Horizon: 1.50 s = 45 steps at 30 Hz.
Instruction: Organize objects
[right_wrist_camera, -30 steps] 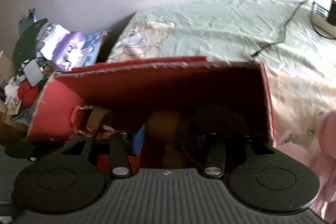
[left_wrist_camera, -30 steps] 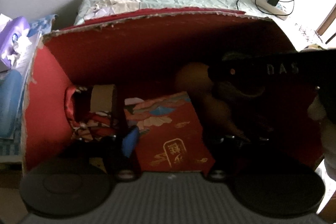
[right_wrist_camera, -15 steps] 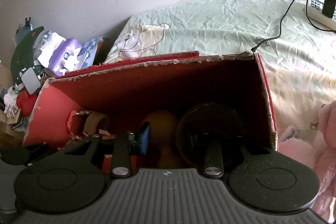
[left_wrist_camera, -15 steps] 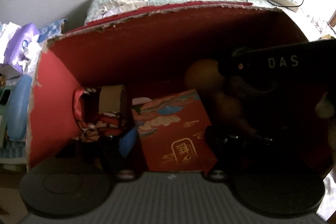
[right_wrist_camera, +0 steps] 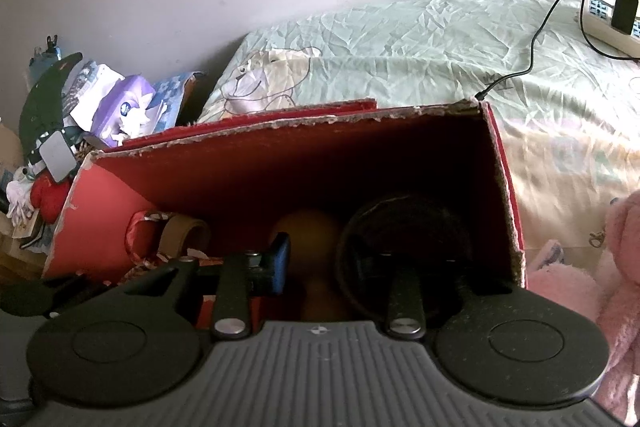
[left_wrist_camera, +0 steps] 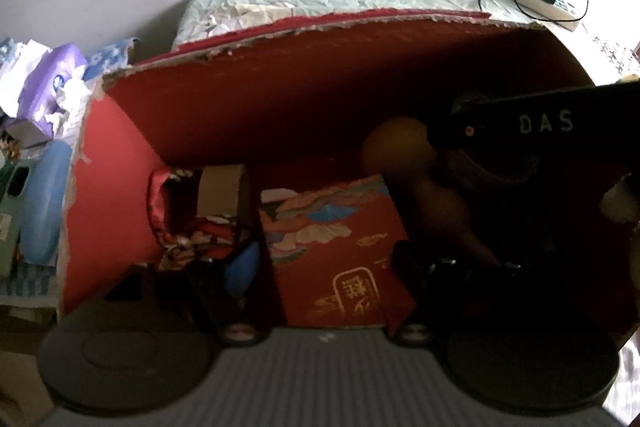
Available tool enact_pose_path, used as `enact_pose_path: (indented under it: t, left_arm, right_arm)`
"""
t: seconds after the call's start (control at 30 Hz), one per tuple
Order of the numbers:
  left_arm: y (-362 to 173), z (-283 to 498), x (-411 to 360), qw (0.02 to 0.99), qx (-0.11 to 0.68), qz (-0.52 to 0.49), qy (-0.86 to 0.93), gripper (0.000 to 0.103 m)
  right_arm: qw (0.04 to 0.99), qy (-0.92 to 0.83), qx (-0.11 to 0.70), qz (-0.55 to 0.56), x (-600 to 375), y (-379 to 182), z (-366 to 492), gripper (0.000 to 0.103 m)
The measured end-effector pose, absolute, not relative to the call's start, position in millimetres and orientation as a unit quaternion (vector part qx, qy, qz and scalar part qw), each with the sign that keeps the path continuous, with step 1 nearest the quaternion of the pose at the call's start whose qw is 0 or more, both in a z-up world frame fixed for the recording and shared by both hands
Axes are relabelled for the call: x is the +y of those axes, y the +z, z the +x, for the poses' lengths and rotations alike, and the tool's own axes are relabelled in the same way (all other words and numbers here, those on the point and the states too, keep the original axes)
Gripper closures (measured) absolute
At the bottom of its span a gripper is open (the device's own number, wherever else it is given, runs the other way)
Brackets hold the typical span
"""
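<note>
Both tools inside red box (right_wrist_camera: 288, 163) on bed. Right tool (right_wrist_camera: 320, 267) closing, gourd (right_wrist_camera: 308, 231) between pads, contact unclear. Left tool (left_wrist_camera: 324, 267) open over red packet (left_wrist_camera: 340, 239). Advice: grip gourd's narrow neck squarely, lift straight, avoid dark bowl (right_wrist_camera: 404, 227).

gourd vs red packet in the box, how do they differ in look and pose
The gourd is plain tan-brown and rounded, a bulb narrowing to a neck; the red packet is flat and rectangular, printed with fans, clouds and a gold seal. The gourd lies in the darker right part of the box; the packet lies flat in the middle, better lit. Both rest on the box floor, side by side.
</note>
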<state>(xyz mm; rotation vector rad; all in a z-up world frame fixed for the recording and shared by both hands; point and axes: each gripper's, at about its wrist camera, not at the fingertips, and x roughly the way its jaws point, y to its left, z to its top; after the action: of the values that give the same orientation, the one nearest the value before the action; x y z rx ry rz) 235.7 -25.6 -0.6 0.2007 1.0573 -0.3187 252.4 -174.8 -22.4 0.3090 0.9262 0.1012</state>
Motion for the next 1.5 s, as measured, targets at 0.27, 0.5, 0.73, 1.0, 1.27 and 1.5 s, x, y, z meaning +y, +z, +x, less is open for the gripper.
enact_pose_path:
  t: [0.27, 0.5, 0.73, 1.0, 1.27, 1.5]
  left_arm:
    - [0.4, 234.6, -27.1, 0.850, 0.500, 0.096, -0.139, 0.027]
    - [0.0, 236.3, -26.9, 0.851, 0.502, 0.095, -0.124, 0.027]
    - [0.0, 239.1, -24.6, 0.854, 0.502, 0.091, -0.101, 0.027]
    - [-0.2, 240.4, -23.5, 0.858, 0.502, 0.086, -0.074, 0.026]
    - [0.1, 241.3, -23.2, 0.861, 0.499, 0.084, -0.061, 0.027]
    - [0.3, 241.9, -21.9, 0.860, 0.500, 0.083, -0.061, 0.027]
  right_arm:
    - [0.886, 0.052, 0.436, 0.150, -175.9, -21.8, 248.8, 0.073]
    - [0.887, 0.053, 0.434, 0.149, -175.3, -21.3, 248.9, 0.073]
    - [0.892, 0.053, 0.424, 0.147, -174.9, -19.9, 247.0, 0.075]
    - [0.897, 0.052, 0.410, 0.160, -177.3, -18.5, 243.0, 0.074]
    - [0.894, 0.058, 0.412, 0.165, -177.7, -19.1, 244.0, 0.074]
    - [0.895, 0.053, 0.413, 0.160, -177.4, -18.7, 244.1, 0.074]
